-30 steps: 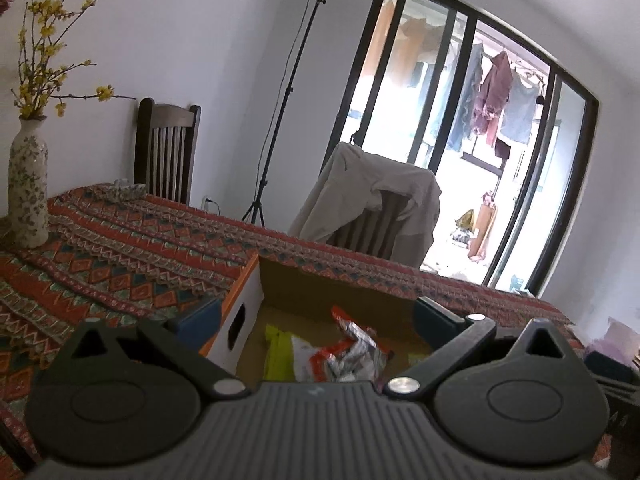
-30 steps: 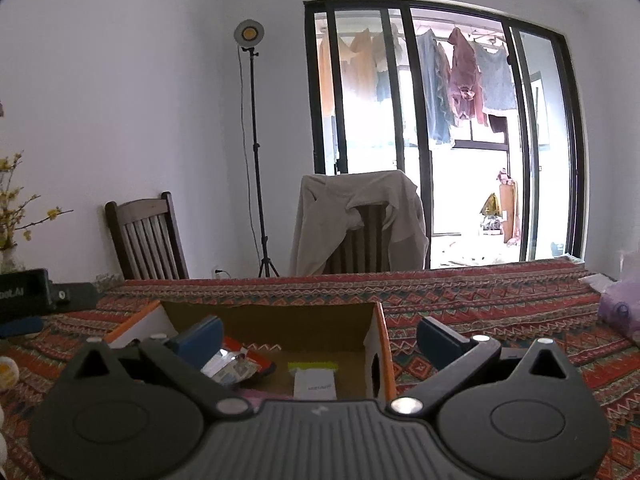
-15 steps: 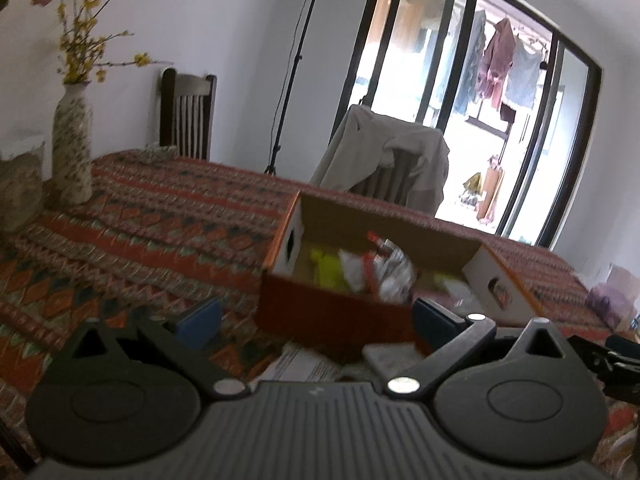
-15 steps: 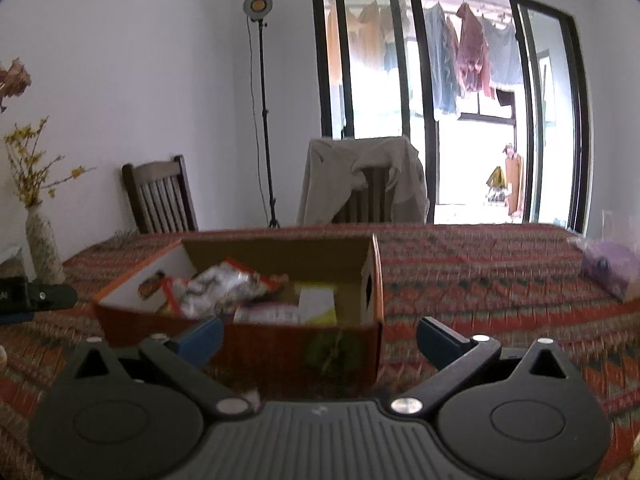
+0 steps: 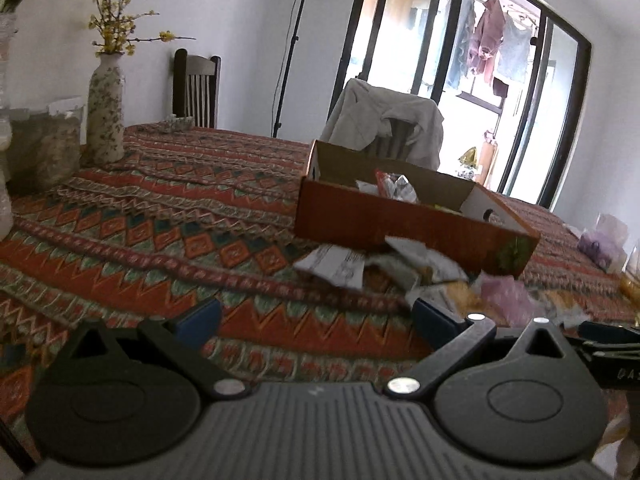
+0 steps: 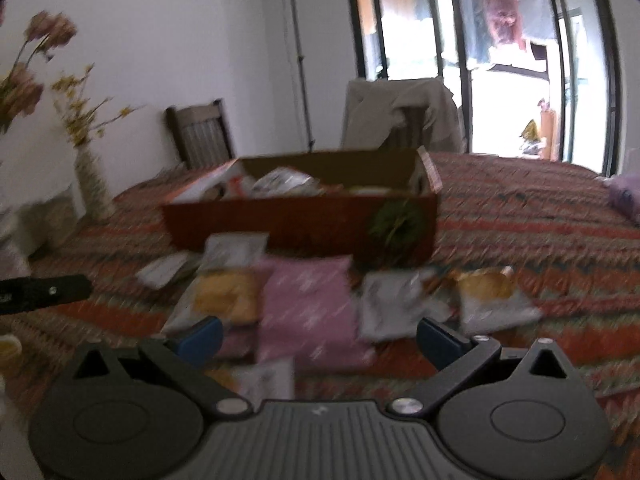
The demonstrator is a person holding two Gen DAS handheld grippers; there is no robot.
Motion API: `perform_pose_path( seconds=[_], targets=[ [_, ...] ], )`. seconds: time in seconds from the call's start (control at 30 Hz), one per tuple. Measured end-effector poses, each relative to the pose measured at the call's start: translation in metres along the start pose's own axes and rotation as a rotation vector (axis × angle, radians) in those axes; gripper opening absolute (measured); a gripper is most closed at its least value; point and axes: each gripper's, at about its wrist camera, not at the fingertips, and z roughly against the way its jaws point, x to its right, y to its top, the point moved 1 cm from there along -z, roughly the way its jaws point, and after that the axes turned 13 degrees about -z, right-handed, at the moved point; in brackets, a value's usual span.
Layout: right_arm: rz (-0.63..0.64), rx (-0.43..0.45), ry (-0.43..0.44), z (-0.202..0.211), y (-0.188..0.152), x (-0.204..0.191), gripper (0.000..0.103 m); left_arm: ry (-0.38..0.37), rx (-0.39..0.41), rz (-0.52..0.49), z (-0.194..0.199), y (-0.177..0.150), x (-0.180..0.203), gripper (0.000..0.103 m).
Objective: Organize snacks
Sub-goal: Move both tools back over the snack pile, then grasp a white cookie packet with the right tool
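A patterned red cloth covers the table [image 5: 160, 216], the largest thing in both views. On it sits an open cardboard box [image 6: 304, 220] with orange sides, already holding several crinkled snack packets [image 5: 394, 186]. Just in front of the box lies a loose spread of more packets: a pink packet [image 6: 308, 300] in the middle, a yellow packet [image 6: 226, 294] touching its left side, and 2 pale ones to the right, though motion blur in the right wrist view makes their print unreadable. A flowered vase [image 5: 105, 110] stands well apart, near the wall. The left tongs [image 5: 316, 316] are spread wide and empty above bare cloth. The right tongs [image 6: 320, 334] are likewise spread wide, empty, with the pink packet between their blue tips.
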Motion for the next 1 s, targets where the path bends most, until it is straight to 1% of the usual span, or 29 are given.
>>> perform_pose_path(
  seconds=[0.2, 0.33, 0.4, 0.43, 0.6, 0.67, 0.7, 0.77, 0.83, 0.9, 0.93, 0.97, 1.0],
  targets=[
    [0.067, -0.009, 0.017, 0.0, -0.022, -0.026, 0.103, -0.015, -0.014, 0.004, 0.011, -0.014, -0.001, 0.103],
    [0.111, 0.008, -0.012, -0.005, -0.034, -0.035, 0.102, -0.033, -0.025, 0.0, 0.014, -0.021, 0.001, 0.103],
    [0.135, 0.001, -0.025, -0.01, -0.041, -0.04, 0.101, -0.042, -0.032, -0.003, 0.014, -0.025, 0.002, 0.103],
    [0.141, -0.006, -0.026, -0.011, -0.044, -0.04, 0.099, -0.044, -0.036, -0.003, 0.015, -0.027, 0.003, 0.103],
    [0.159, 0.039, 0.011, -0.005, -0.053, -0.042, 0.089, -0.047, -0.048, 0.008, 0.015, -0.034, 0.003, 0.103],
    [0.158, 0.047, 0.032, -0.003, -0.056, -0.041, 0.081, -0.046, -0.052, 0.013, 0.015, -0.033, 0.002, 0.103],
    [0.156, 0.048, 0.037, -0.002, -0.056, -0.041, 0.079, -0.046, -0.052, 0.014, 0.016, -0.033, 0.002, 0.103],
    [0.155, 0.046, 0.05, 0.0, -0.056, -0.041, 0.072, -0.042, -0.053, 0.012, 0.016, -0.033, 0.004, 0.103],
    [0.157, 0.045, 0.065, 0.003, -0.057, -0.04, 0.067, -0.034, -0.056, 0.009, 0.016, -0.033, 0.005, 0.103],
    [0.174, 0.053, 0.07, 0.005, -0.058, -0.042, 0.064, -0.03, -0.06, 0.013, 0.016, -0.033, 0.005, 0.103],
    [0.177, 0.056, 0.077, 0.006, -0.058, -0.042, 0.056, -0.028, -0.063, 0.015, 0.016, -0.033, 0.005, 0.103],
    [0.178, 0.054, 0.089, 0.007, -0.059, -0.042, 0.037, -0.025, -0.064, 0.016, 0.015, -0.033, 0.005, 0.103],
    [0.181, 0.053, 0.096, 0.008, -0.059, -0.042, 0.024, -0.025, -0.065, 0.016, 0.015, -0.033, 0.006, 0.103]
  ],
)
